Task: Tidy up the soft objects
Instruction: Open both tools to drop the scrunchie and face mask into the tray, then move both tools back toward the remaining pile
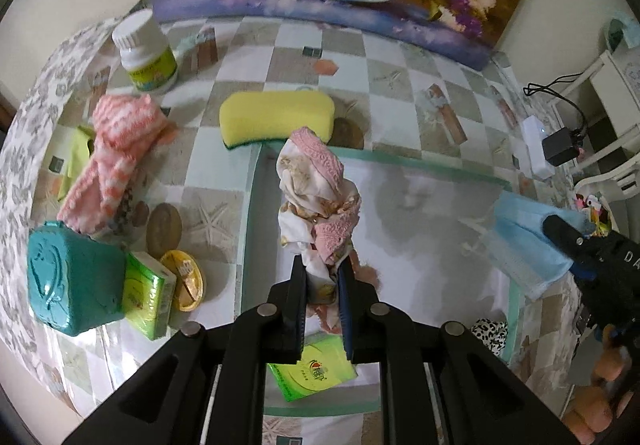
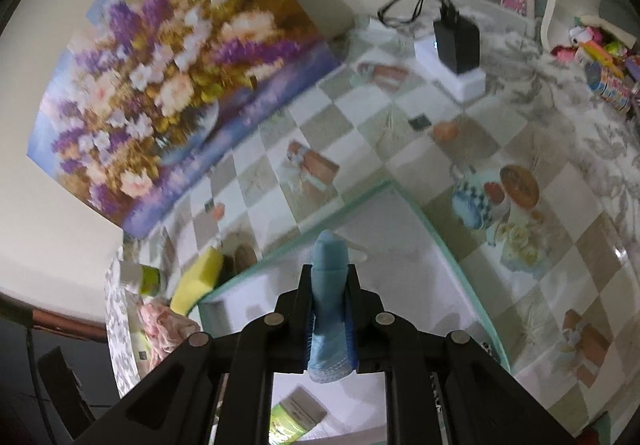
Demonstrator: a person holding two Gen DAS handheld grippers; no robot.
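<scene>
- Two claws, both loaded: the left claw [image 1: 322, 273] is pinched nearly closed on a bunched pink-and-cream cloth [image 1: 316, 197], which stands up out of the jaws over the white tray [image 1: 436, 229].
- Right claw [image 2: 329, 277] is clamped tight on a folded blue cloth [image 2: 329, 297], also over the tray; from the left view that blue cloth [image 1: 528, 245] hangs at the tray's right rim.
- Risk one, by my reading: the pink cloth is gripped only at its lower end, so the loose top could flop sideways on release and land across the tray's rim.
- Risk two: the blue cloth sits right at the rim, so letting go there could drop it half on the table [image 1: 400, 77].
- Risk three: a green packet [image 1: 316, 369] lies in the tray under the left claw, and a cloth dropped there would bury it.
- Waiting on the table: a striped pink cloth [image 1: 116, 149] and a yellow sponge [image 1: 276, 117], near a white jar [image 1: 146, 53] that a careless reach could topple.
- Writing: the green packet carries a logo, too small to read; the letters "DA" show on the right claw's body.
</scene>
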